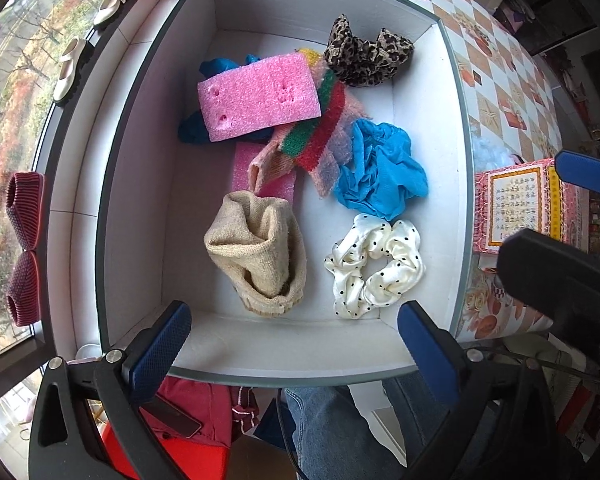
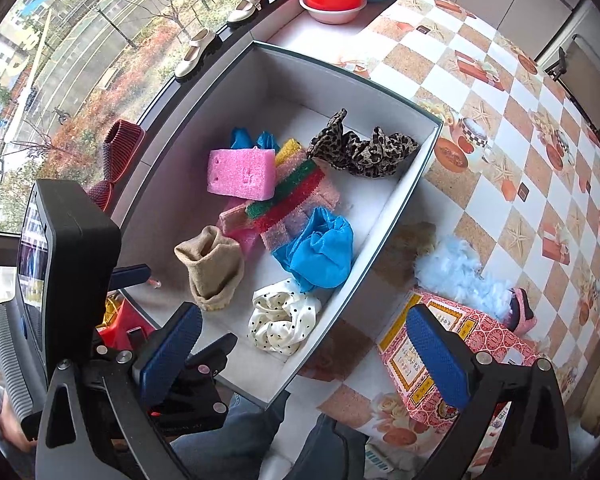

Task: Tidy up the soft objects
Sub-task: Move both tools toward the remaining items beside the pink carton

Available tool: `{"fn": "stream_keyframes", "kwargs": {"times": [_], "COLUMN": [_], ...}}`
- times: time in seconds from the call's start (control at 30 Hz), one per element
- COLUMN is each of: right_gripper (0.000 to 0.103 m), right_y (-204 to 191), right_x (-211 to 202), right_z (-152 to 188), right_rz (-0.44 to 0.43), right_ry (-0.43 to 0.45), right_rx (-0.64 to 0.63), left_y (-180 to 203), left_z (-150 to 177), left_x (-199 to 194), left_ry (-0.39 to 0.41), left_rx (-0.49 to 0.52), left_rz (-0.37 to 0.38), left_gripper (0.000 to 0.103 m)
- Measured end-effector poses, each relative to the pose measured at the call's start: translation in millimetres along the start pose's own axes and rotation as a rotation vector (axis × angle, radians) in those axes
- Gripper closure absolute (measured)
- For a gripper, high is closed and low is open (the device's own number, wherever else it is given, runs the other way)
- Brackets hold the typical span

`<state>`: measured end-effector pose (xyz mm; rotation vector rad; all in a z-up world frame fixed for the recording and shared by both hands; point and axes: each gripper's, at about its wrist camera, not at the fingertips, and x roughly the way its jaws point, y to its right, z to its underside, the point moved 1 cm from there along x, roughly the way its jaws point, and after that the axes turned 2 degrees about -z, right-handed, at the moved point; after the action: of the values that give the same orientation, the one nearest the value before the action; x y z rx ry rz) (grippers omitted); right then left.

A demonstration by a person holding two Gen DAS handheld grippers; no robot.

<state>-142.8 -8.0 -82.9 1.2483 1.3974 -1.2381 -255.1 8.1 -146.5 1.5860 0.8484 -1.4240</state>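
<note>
Hovering over the box, both grippers are spread wide with nothing between the pads. The left gripper [image 1: 294, 354] is held right above the white box [image 1: 140, 184], and just ahead of its fingers the beige knit piece [image 1: 258, 256] and the polka-dot scrunchie [image 1: 376, 266] are seen lying side by side on the box floor. Further out, the blue scrunchie [image 1: 382, 168], the striped knit cloth [image 1: 320, 128], the pink sponge [image 1: 258, 96] and the leopard scrunchie [image 1: 366, 56] are piled toward the far wall.

The right gripper [image 2: 314, 350] is parked over the box's near corner, released too. Off to its right, outside the box, a fluffy light-blue item [image 2: 458, 274] is left on the checked tablecloth [image 2: 500, 120] beside a patterned pink box [image 2: 476, 344], and something tan and fuzzy [image 2: 414, 236] can be made out against the box wall.

So most of the soft stuff looks sorted already. Probably only the fluffy bits outside are left to be picked up.
</note>
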Motion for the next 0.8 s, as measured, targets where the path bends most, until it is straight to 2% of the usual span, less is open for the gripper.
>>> {"fn": "stream_keyframes", "kwargs": {"times": [0.43,0.8], "right_gripper": [0.0,0.0], "right_y": [-6,5], "right_x": [-18,-39], "right_z": [-2,-7], "right_rz": [-0.013,-0.036], "right_ry": [0.034,0.075], "right_rx": [-0.012,0.026], "left_y": [-1,8], "left_z": [-2,-13], "left_x": [-19,-37], "left_ry": [0.03,0.055], "left_rx": [-0.01,0.011], "left_rz": [-0.016,-0.005], "left_gripper": [0.0,0.0]}}
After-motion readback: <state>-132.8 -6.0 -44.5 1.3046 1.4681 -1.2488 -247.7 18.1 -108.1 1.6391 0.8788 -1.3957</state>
